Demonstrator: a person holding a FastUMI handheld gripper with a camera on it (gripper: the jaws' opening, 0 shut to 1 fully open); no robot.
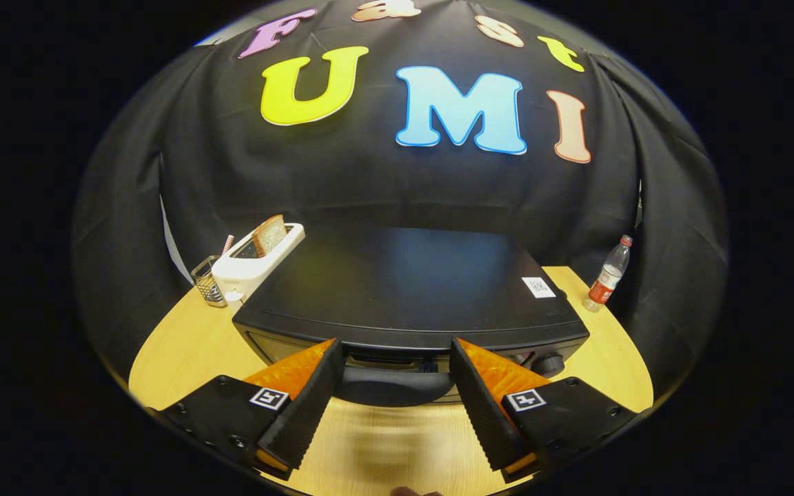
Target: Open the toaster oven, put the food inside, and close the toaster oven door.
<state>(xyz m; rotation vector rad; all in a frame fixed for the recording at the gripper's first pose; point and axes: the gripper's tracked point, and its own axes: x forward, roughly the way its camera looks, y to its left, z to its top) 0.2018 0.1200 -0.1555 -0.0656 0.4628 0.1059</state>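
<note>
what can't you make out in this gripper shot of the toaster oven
- Toaster oven door glass and interior: seen from above, hidden below its top and behind the fingers of the open hand-held gripper.
- Door handle: between the fingers; its ends are covered by them.
- Knob: markings too small.
- Sticker on the oven top: too small to read.
- Wire basket beside the white toaster: contents unclear.

The claw (393,358) was held level and pointed forward, its two fingers (307,406) spread wide apart with ridged inner faces turned toward each other, gripping nothing between them.
</note>
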